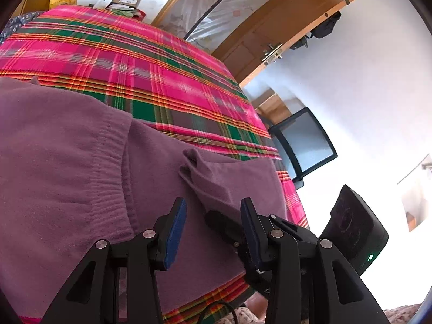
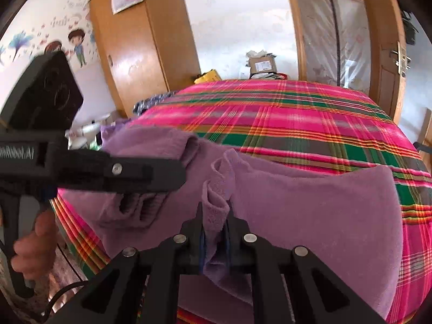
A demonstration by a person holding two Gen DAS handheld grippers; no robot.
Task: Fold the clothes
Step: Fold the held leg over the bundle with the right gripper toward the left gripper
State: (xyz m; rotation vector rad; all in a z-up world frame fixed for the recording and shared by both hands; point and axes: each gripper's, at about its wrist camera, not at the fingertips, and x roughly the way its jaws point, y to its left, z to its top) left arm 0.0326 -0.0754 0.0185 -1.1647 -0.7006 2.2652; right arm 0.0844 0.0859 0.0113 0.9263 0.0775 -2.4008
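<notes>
Garment (image 2: 310, 210): plain purple, ribbed band same shade. Under it, bedspread (image 2: 310, 113): hot-pink plaid, green/brown bands, orange-yellow pinstripes. Gripper pads (image 1: 175, 232) blue, frames black. Past the bedspread's far edge: honey-brown wooden wardrobe (image 2: 135, 54), yellow box (image 2: 209, 75), white wall with cartoon stickers (image 2: 67, 43).

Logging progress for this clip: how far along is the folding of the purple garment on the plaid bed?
Done: the purple fleece garment lies spread on the pink and green plaid bedspread, one ribbed-edged layer already over another. In hand: the right gripper pinches a bunched fold of it; the left gripper hangs open above the cloth, holding nothing. Left: laying that fold down and finishing a compact, smooth bundle.
</notes>
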